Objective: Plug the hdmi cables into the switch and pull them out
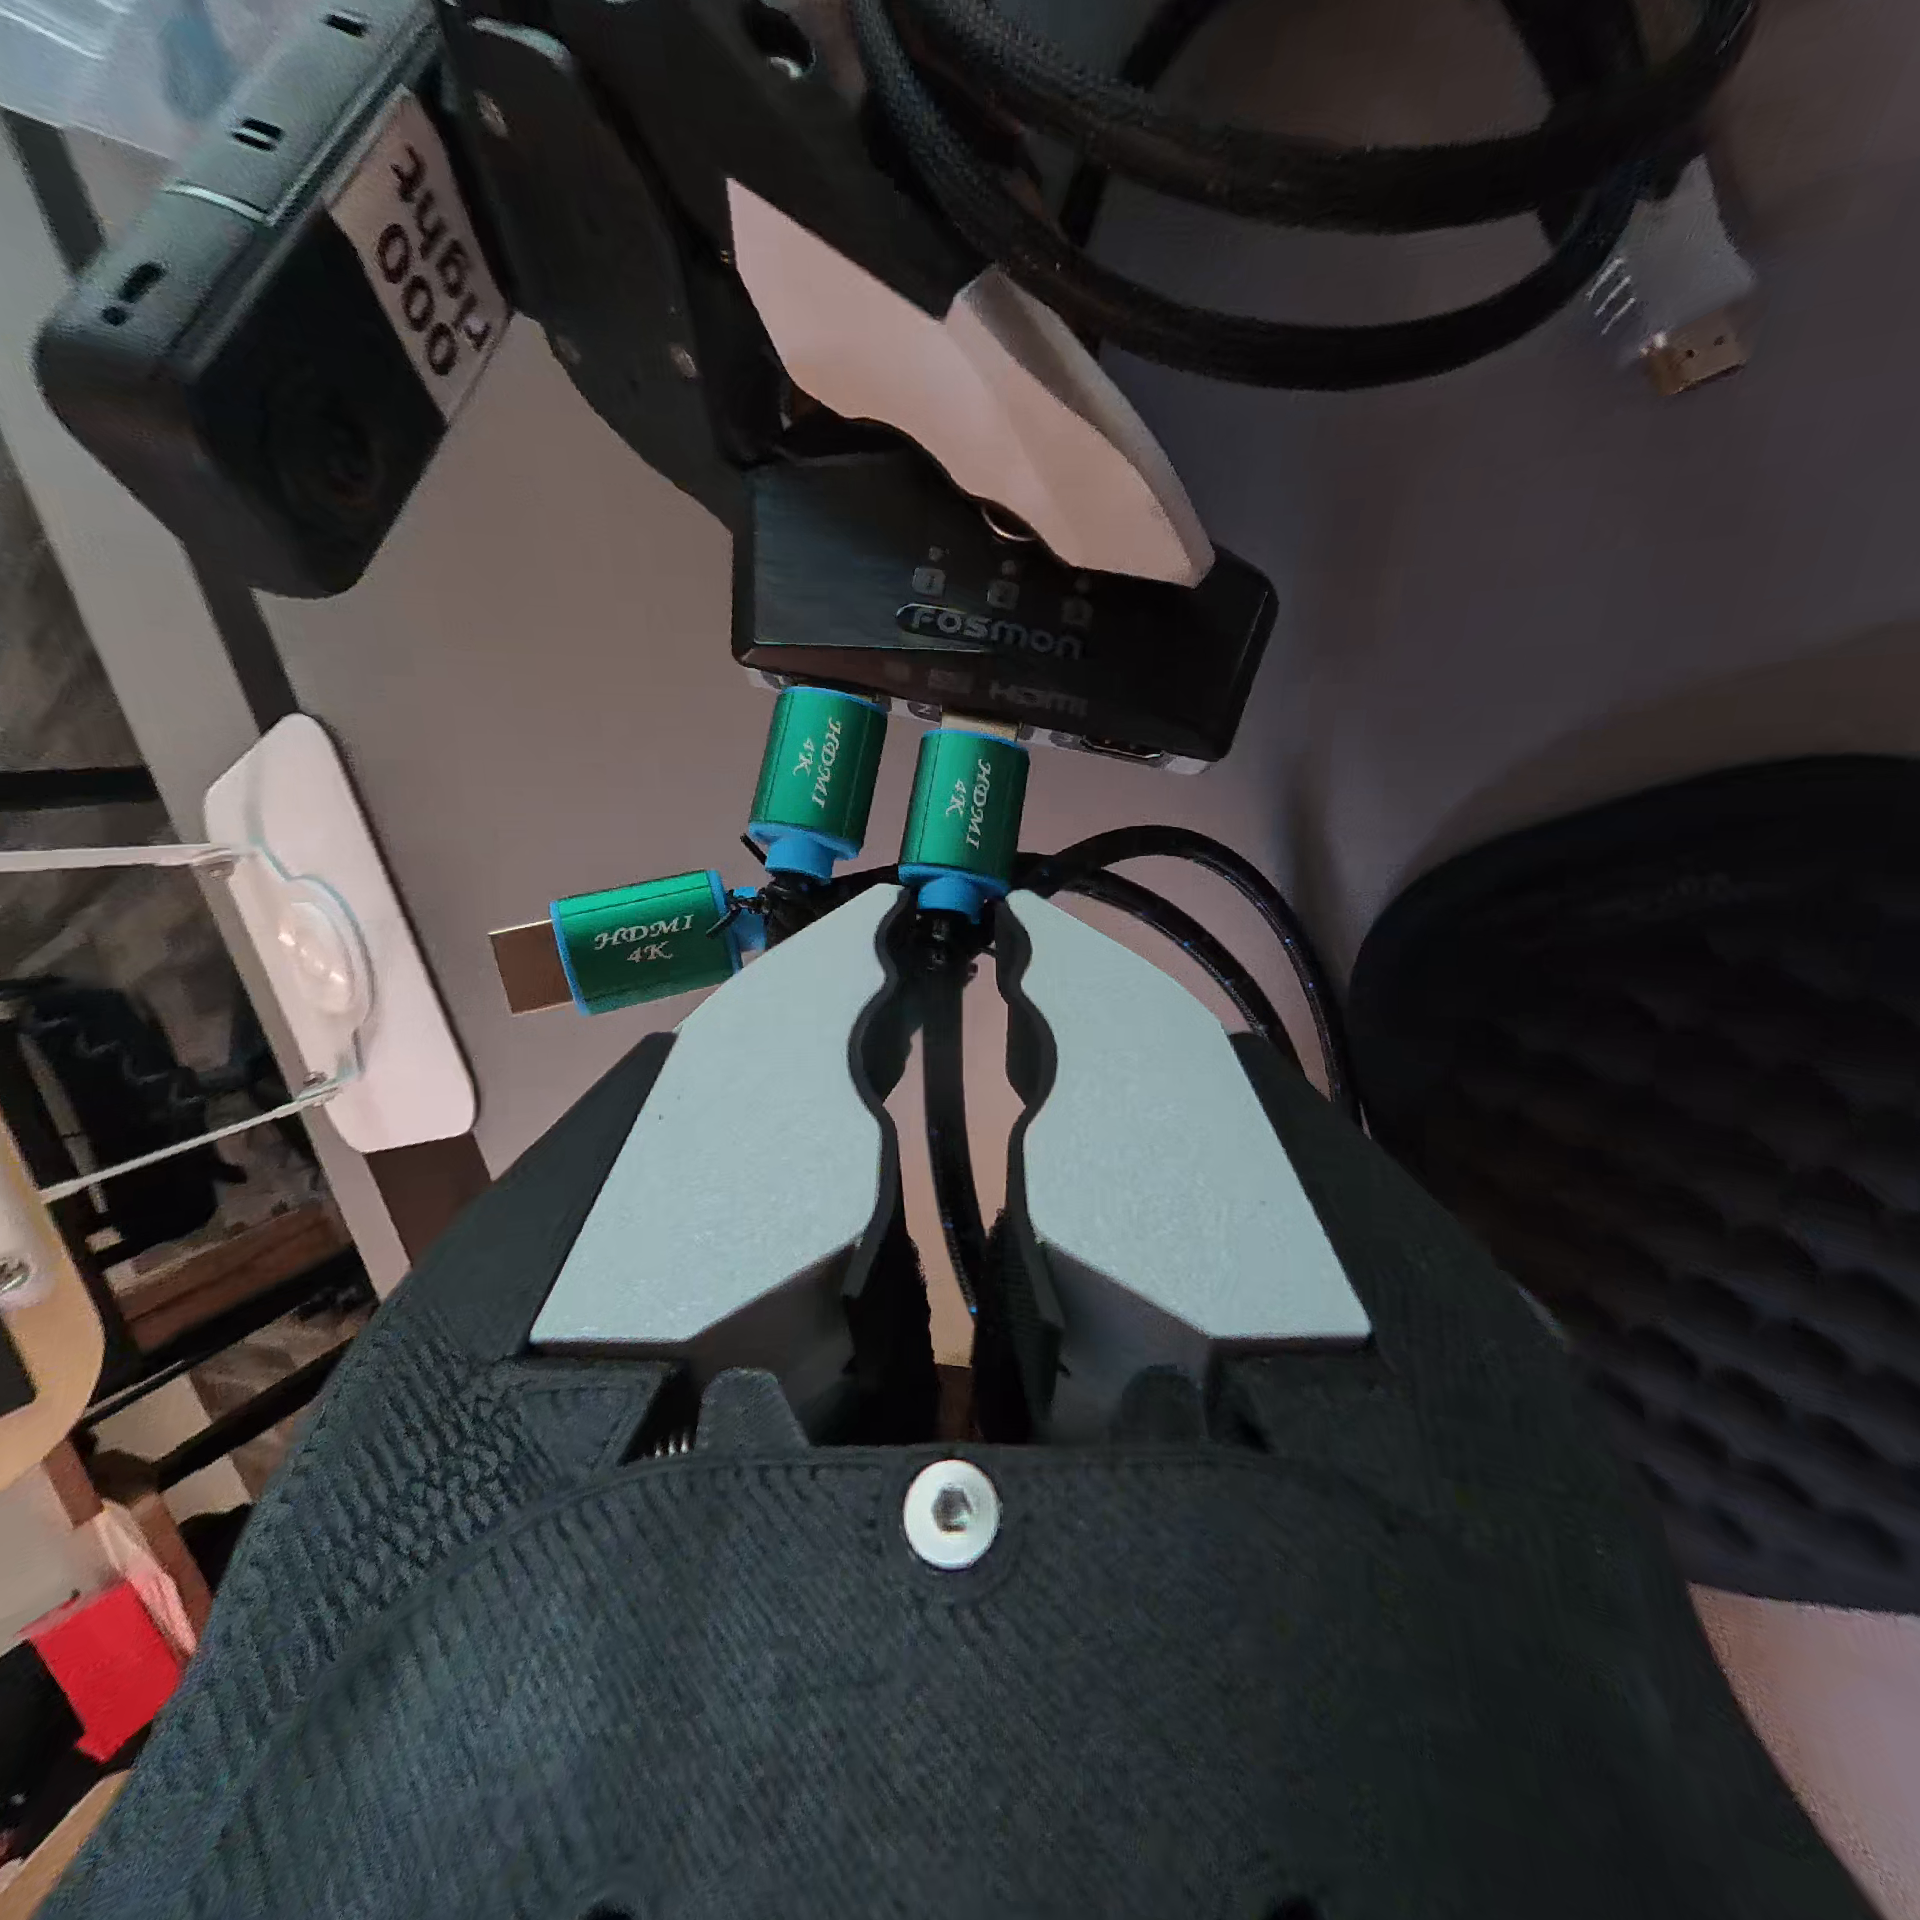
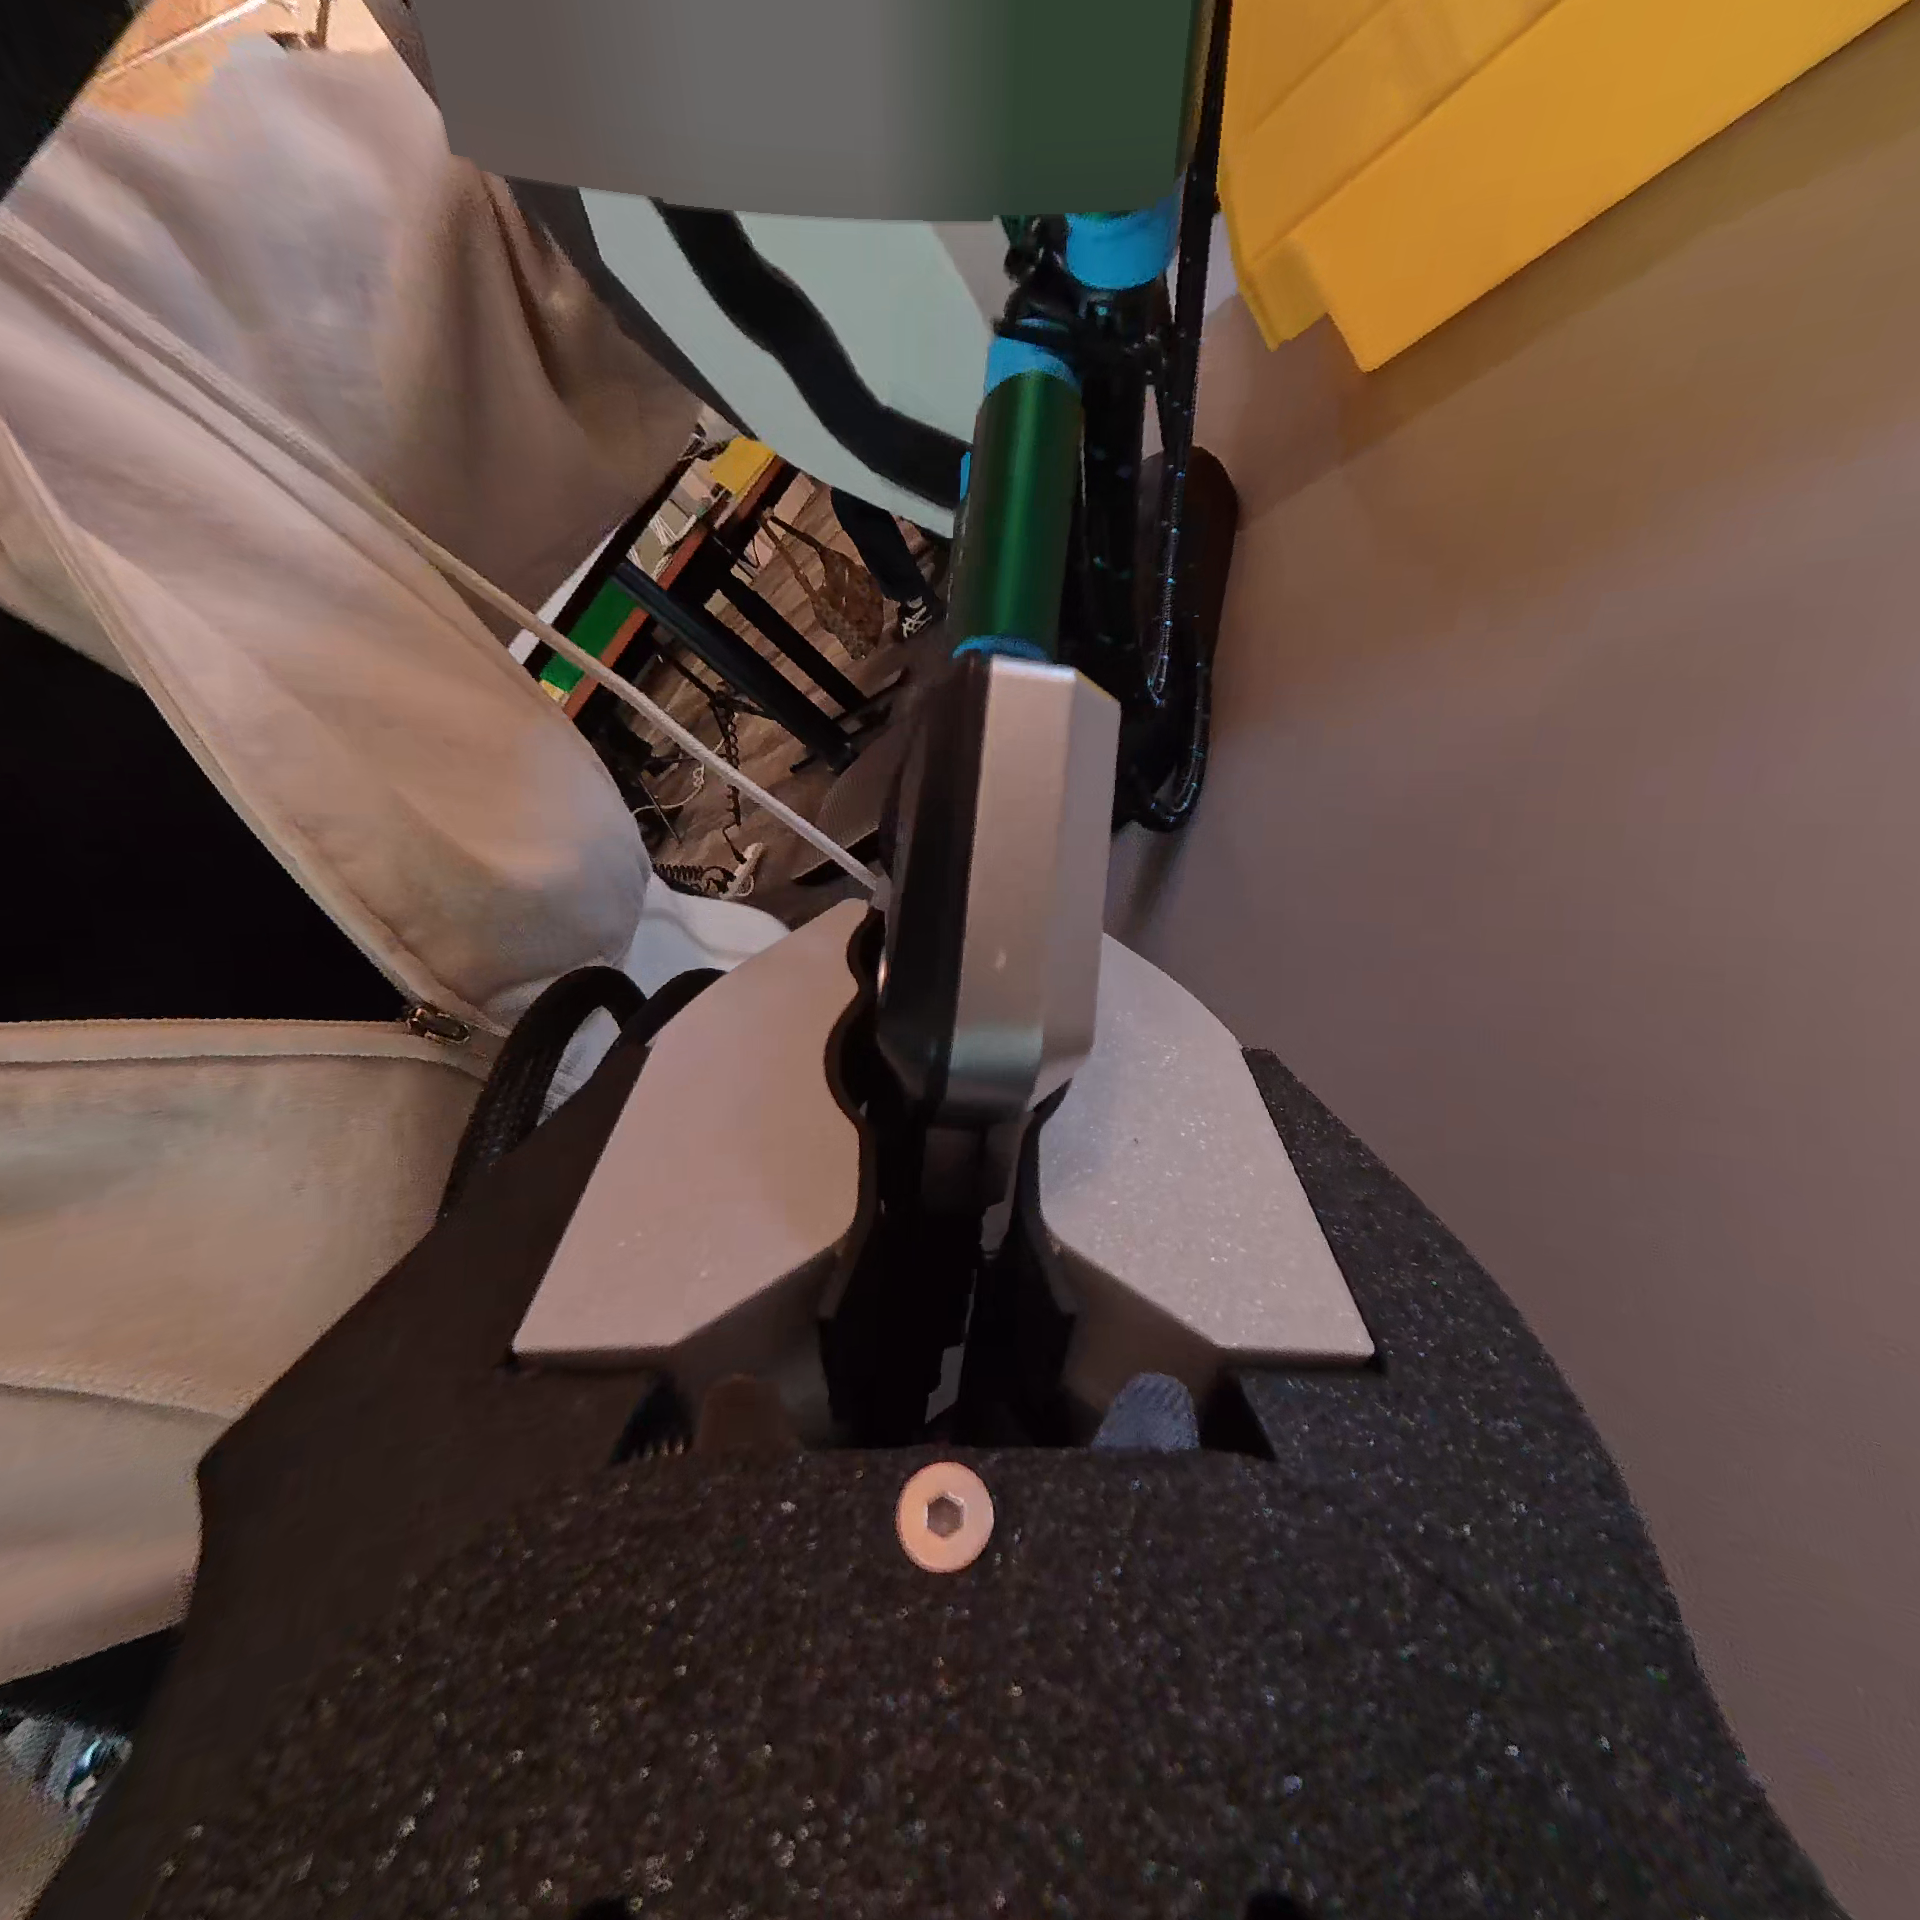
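Left gripper (image 1: 940,914) pinches a green plug's cable (image 1: 951,1164); right gripper (image 2: 951,997) clamps the switch (image 2: 987,883)

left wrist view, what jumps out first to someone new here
Three green HDMI plugs: two sit in the black switch, one lies loose to the left. The left gripper pinches the cable behind the middle plug, and the right gripper clamps the switch from above.

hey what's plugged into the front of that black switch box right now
Two green HDMI plugs sit in the switch: one at the left port, one beside it, not fully seated. The next port is empty. A third green plug hangs loose. The contacts inside are hidden.
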Action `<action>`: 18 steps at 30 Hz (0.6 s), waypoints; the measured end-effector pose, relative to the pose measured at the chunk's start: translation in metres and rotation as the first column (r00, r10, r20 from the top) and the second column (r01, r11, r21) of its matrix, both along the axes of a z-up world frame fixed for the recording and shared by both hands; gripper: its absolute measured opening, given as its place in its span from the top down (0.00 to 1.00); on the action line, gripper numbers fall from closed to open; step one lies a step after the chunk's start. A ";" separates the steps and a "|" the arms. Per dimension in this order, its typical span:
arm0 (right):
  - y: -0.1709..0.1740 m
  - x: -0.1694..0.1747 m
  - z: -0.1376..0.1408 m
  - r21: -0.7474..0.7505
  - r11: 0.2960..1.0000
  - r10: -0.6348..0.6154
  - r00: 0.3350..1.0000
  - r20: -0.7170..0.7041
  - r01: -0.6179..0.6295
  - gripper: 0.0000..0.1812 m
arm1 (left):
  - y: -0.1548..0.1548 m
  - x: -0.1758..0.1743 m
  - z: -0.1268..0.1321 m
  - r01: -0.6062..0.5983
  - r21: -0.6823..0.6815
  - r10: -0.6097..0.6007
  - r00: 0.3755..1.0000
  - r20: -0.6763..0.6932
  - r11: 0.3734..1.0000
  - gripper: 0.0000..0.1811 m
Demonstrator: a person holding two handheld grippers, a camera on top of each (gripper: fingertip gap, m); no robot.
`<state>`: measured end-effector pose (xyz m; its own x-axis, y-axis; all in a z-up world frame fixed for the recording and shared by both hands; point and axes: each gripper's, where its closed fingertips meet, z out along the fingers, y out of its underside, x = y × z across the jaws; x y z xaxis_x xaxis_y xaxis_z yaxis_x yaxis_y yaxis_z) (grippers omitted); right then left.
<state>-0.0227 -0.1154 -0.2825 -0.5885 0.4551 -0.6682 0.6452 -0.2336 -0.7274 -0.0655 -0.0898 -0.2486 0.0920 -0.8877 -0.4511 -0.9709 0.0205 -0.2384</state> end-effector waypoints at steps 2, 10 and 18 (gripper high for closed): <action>0.001 0.000 0.001 0.001 1.000 -0.001 1.000 -0.006 0.001 0.87 | 0.002 0.000 -0.002 0.007 -0.035 -0.008 1.000 -0.013 0.999 0.92; 0.002 -0.002 -0.009 0.055 0.998 -0.017 1.000 0.003 0.017 0.88 | 0.003 0.006 -0.009 -0.043 -0.024 0.043 0.999 -0.018 0.999 0.93; 0.010 -0.008 -0.013 0.059 0.996 -0.072 0.997 0.037 0.070 0.87 | 0.015 -0.004 -0.014 -0.106 0.002 0.106 0.991 -0.083 0.994 0.92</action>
<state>-0.0304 -0.1059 -0.2955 -0.5275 0.5329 -0.6616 0.6564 -0.2387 -0.7156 -0.0693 -0.0752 -0.2629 0.1480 -0.8758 -0.4594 -0.9840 -0.0838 -0.1572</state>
